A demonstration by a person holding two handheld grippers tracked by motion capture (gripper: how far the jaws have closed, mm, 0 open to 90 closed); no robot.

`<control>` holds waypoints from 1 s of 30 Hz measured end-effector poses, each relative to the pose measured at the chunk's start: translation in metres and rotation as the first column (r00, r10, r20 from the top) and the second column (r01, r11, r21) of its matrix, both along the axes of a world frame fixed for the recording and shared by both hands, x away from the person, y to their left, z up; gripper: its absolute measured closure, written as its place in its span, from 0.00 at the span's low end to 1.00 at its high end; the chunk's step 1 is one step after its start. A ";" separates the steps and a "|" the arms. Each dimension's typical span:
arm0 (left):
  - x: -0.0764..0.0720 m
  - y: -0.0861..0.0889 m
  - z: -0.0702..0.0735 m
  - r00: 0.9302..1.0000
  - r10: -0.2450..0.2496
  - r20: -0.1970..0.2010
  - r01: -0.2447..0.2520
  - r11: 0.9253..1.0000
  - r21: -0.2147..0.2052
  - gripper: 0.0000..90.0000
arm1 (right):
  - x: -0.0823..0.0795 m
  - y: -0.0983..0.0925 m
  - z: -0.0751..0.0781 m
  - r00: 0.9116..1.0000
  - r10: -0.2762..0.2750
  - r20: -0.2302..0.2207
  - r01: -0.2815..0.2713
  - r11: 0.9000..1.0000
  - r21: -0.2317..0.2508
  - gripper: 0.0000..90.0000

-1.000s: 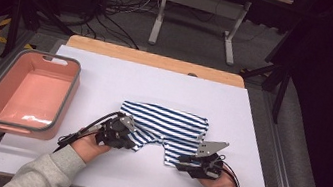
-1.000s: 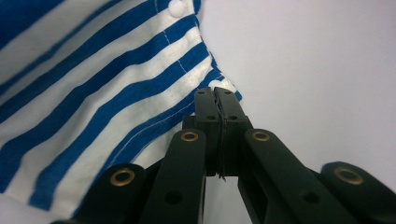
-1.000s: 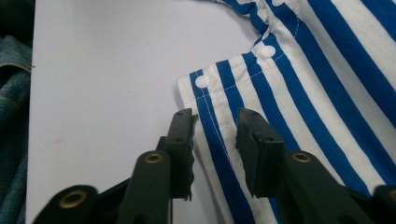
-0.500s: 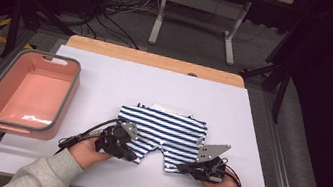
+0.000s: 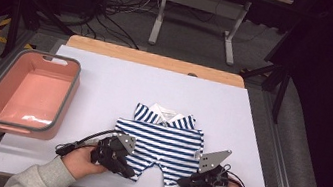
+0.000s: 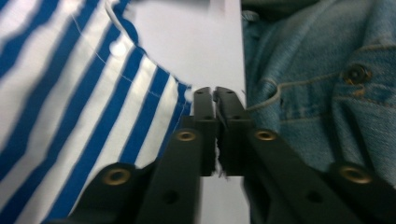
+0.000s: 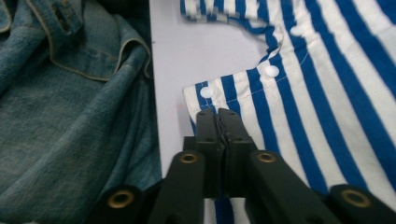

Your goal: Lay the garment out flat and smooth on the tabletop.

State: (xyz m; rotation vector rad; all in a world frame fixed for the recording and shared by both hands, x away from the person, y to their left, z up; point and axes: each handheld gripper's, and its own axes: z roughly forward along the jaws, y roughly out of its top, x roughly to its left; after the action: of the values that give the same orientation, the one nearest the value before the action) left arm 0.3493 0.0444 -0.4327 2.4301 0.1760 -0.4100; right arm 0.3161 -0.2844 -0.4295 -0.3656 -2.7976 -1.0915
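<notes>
A blue-and-white striped baby garment (image 5: 162, 141) lies flat on the white table (image 5: 107, 74), collar away from me and its two leg ends toward the near edge. My left gripper (image 5: 130, 174) pinches the left leg end, and in the left gripper view its jaws (image 6: 215, 98) sit together on the corner of the striped cloth (image 6: 70, 93). On the right leg end my right gripper (image 5: 181, 182) does the same, its jaws (image 7: 217, 116) closed over the hem with its snaps (image 7: 317, 93). Both pairs of jaws have just been opening slightly, with cloth still between them.
A pink bin (image 5: 71, 93) stands at the table's left side. The person's denim-clad lap (image 6: 317, 93) (image 7: 70, 116) is just past the near table edge. A grey metal stand (image 5: 196, 22) and cables lie on the floor beyond the table.
Both hands have drawn back toward the near edge, pulling the garment's leg ends with them. The garment now lies spread flat with its collar showing.
</notes>
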 end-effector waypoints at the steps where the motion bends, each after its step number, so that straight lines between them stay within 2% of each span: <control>1: 0.004 0.003 0.001 1.000 0.015 -0.014 -0.016 1.000 -0.021 0.85 | 0.001 -0.001 0.001 1.000 -0.015 0.011 0.015 1.000 0.014 0.85; 2: 0.007 0.008 0.004 0.999 0.052 -0.003 -0.052 0.998 -0.042 0.83 | 0.002 -0.003 0.003 0.999 -0.033 0.018 0.032 0.999 0.035 0.81; 3: 0.011 0.012 0.007 0.994 0.109 0.014 -0.107 0.992 -0.072 0.80 | 0.004 -0.006 0.005 0.997 -0.066 0.036 0.063 0.996 0.062 0.77; 4: 0.013 0.015 0.008 0.989 0.145 0.023 -0.143 0.986 -0.086 0.73 | 0.007 -0.010 0.008 0.993 -0.106 0.061 0.100 0.991 0.087 0.73; 5: 0.016 0.018 0.010 0.983 0.183 0.032 -0.179 0.978 -0.103 0.70 | 0.008 -0.013 0.010 0.987 -0.137 0.082 0.129 0.986 0.101 0.70; 6: 0.020 0.022 0.011 0.972 0.230 0.053 -0.222 0.968 -0.118 0.67 | 0.010 -0.016 0.011 0.981 -0.170 0.097 0.158 0.980 0.118 0.68; 7: 0.025 0.030 0.013 0.940 0.323 0.107 -0.312 0.943 -0.113 0.61 | 0.016 -0.025 0.013 0.960 -0.248 0.128 0.228 0.962 0.147 0.66; 8: 0.025 0.030 0.013 0.940 0.323 0.107 -0.312 0.943 -0.113 0.62 | 0.016 -0.025 0.013 0.960 -0.248 0.128 0.228 0.962 0.147 0.66; 9: 0.029 0.036 0.013 0.924 0.364 0.115 -0.352 0.929 -0.114 0.62 | 0.019 -0.029 0.014 0.943 -0.296 0.151 0.273 0.950 0.154 0.62; 10: 0.031 0.040 0.012 0.910 0.396 0.121 -0.384 0.916 -0.114 0.62 | 0.023 -0.035 0.013 0.924 -0.346 0.163 0.321 0.934 0.158 0.63; 11: 0.032 0.044 0.012 0.899 0.417 0.134 -0.405 0.908 -0.109 0.62 | 0.029 -0.042 0.012 0.899 -0.406 0.167 0.380 0.910 0.167 0.63; 12: 0.036 0.052 0.011 0.876 0.459 0.148 -0.446 0.888 -0.114 0.62 | 0.032 -0.046 0.011 0.883 -0.436 0.172 0.411 0.897 0.162 0.63; 13: 0.038 0.056 0.011 0.867 0.475 0.148 -0.462 0.879 -0.116 0.61 | 0.035 -0.049 0.010 0.870 -0.460 0.177 0.436 0.886 0.158 0.63; 14: 0.038 0.056 0.011 0.867 0.475 0.148 -0.462 0.879 -0.116 0.60 | 0.037 -0.052 0.009 0.858 -0.482 0.179 0.457 0.875 0.160 0.63; 15: 0.043 0.060 0.009 0.846 0.514 0.144 -0.501 0.858 -0.114 0.60 | 0.040 -0.054 0.008 0.846 -0.502 0.179 0.479 0.863 0.160 0.64; 16: 0.043 0.060 0.009 0.846 0.514 0.144 -0.501 0.858 -0.114 0.59 | 0.040 -0.054 0.008 0.846 -0.502 0.179 0.479 0.863 0.160 0.64; 17: 0.045 0.061 0.008 0.841 0.521 0.145 -0.509 0.853 -0.114 0.59 | 0.043 -0.056 0.007 0.838 -0.516 0.179 0.493 0.855 0.157 0.64; 18: 0.048 0.062 0.006 0.835 0.531 0.146 -0.520 0.847 -0.109 0.58 | 0.045 -0.057 0.006 0.834 -0.523 0.177 0.501 0.851 0.155 0.64; 19: 0.054 0.062 0.002 0.837 0.534 0.123 -0.524 0.845 -0.102 0.54 | 0.051 -0.057 0.003 0.833 -0.529 0.164 0.507 0.847 0.158 0.65; 21: 0.059 0.060 -0.002 0.840 0.533 0.099 -0.524 0.845 -0.104 0.54 | 0.057 -0.055 -0.001 0.833 -0.532 0.155 0.513 0.846 0.147 0.70; 22: 0.059 0.060 -0.002 0.840 0.533 0.099 -0.524 0.845 -0.104 0.60 | 0.057 -0.055 -0.001 0.833 -0.532 0.155 0.513 0.846 0.147 0.70; 23: 0.061 0.060 -0.003 0.845 0.526 0.093 -0.517 0.850 -0.102 0.60 | 0.059 -0.054 -0.002 0.834 -0.532 0.148 0.516 0.846 0.136 0.77; 24: 0.063 0.059 -0.005 0.861 0.503 0.073 -0.497 0.863 -0.093 0.73 | 0.061 -0.052 -0.004 0.836 -0.530 0.140 0.517 0.847 0.123 0.86; 25: 0.063 0.059 -0.006 0.869 0.491 0.062 -0.485 0.870 -0.088 0.94 | 0.061 -0.049 -0.004 0.841 -0.523 0.139 0.512 0.852 0.106 0.95; 26: 0.060 0.058 -0.005 0.887 0.458 0.058 -0.454 0.889 -0.068 0.99 | 0.059 -0.049 -0.003 0.849 -0.511 0.132 0.501 0.859 0.105 0.96; 27: 0.058 0.057 -0.005 0.894 0.445 0.056 -0.442 0.895 -0.061 0.99 | 0.057 -0.049 -0.001 0.856 -0.500 0.128 0.490 0.865 0.102 0.97; 28: 0.058 0.057 -0.005 0.894 0.445 0.056 -0.442 0.895 -0.061 0.99 | 0.053 -0.049 0.001 0.863 -0.489 0.126 0.479 0.872 0.104 0.97; 29: 0.056 0.057 -0.004 0.902 0.430 0.049 -0.427 0.903 -0.056 0.99 | 0.053 -0.049 0.001 0.863 -0.489 0.126 0.479 0.872 0.104 0.97; 30: 0.051 0.058 -0.002 0.915 0.401 0.039 -0.399 0.916 -0.047 1.00 | 0.046 -0.051 0.006 0.877 -0.468 0.109 0.457 0.882 0.110 0.97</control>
State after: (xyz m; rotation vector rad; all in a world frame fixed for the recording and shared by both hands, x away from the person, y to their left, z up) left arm 0.4002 0.1021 -0.4345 2.2856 0.6268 -0.1674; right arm 0.3621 -0.3349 -0.4238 -1.0352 -2.8407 -1.3573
